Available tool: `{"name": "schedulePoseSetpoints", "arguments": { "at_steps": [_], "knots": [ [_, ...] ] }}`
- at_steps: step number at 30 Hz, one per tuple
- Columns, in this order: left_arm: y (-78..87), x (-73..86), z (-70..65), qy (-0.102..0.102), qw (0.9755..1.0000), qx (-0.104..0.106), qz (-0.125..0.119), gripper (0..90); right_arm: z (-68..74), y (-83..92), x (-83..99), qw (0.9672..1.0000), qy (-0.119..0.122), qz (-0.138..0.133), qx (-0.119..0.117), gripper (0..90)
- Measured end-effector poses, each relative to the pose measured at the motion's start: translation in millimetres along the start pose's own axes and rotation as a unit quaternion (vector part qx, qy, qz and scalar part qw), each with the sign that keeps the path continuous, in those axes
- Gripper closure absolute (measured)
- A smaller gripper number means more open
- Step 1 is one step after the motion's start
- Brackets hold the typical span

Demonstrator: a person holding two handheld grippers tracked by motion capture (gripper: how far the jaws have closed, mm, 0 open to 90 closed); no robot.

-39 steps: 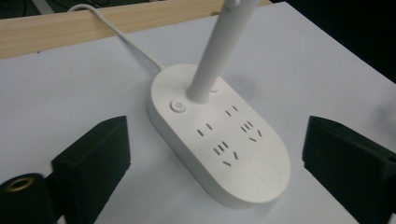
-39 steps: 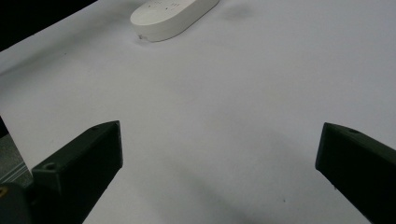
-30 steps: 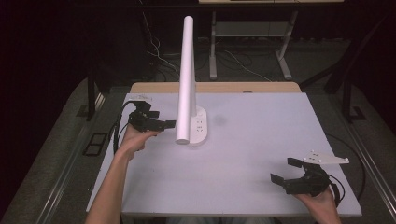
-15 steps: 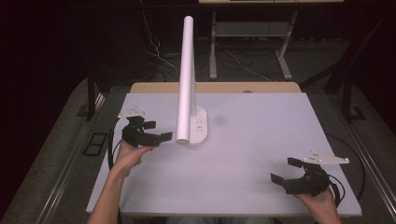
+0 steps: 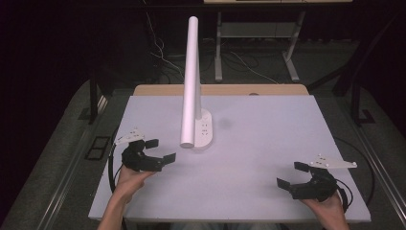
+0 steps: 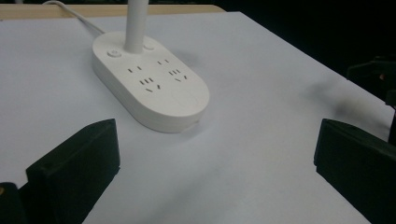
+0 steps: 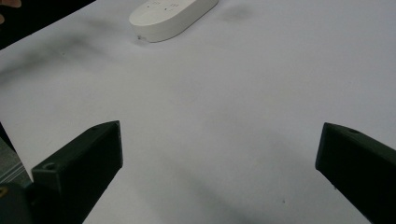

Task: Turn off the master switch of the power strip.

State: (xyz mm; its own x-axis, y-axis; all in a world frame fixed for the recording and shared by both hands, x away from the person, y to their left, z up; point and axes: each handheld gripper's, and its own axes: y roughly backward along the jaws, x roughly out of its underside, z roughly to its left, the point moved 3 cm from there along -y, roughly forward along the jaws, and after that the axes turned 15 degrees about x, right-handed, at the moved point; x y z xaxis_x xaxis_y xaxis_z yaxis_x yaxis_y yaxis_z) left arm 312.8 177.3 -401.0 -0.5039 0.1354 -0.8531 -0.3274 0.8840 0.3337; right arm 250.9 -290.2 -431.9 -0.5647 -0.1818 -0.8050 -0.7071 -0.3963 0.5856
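A white lamp (image 5: 194, 96) stands on the white table (image 5: 258, 143), and everything else sits in relation to it. Its oval base (image 5: 205, 130) carries sockets and two round buttons, and a straight white tube rises from the far end of that base, leaning toward the camera in the high view. A white cord (image 6: 74, 15) runs from the back of the base toward the wooden strip along the far edge of the table.

The left gripper (image 5: 155, 155) is held in a hand on the near left side of the lamp, close to the base but not touching it. Its jaws are spread wide with nothing between them, pointing toward the base, which lies just ahead of them in the left gripper view (image 6: 149, 84).

The right gripper (image 5: 293, 176) is well apart from the lamp, down by the near right corner of the table. Its jaws are also spread wide and hold nothing. In the right gripper view the base (image 7: 170, 14) lies far ahead across bare tabletop.
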Motion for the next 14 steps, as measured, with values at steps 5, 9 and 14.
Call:
{"name": "schedulePoseSetpoints", "arguments": {
  "at_steps": [5,9,14],
  "knots": [
    [1.0,13.3,-8.7,0.000,0.9999,0.002,-0.011,0.0,1.3,-0.6,-0.3,1.0000,0.002,0.000,0.001,0.0],
    [1.2,20.8,-18.3,-0.007,1.0000,0.004,-0.004,0.0,1.3,-0.8,-0.6,1.0000,0.006,-0.002,0.002,0.0],
    [0.5,30.7,-24.5,-0.008,0.9999,0.010,-0.004,0.0,1.2,-0.8,-0.8,1.0000,0.004,-0.002,0.000,0.0]
  ]
}}
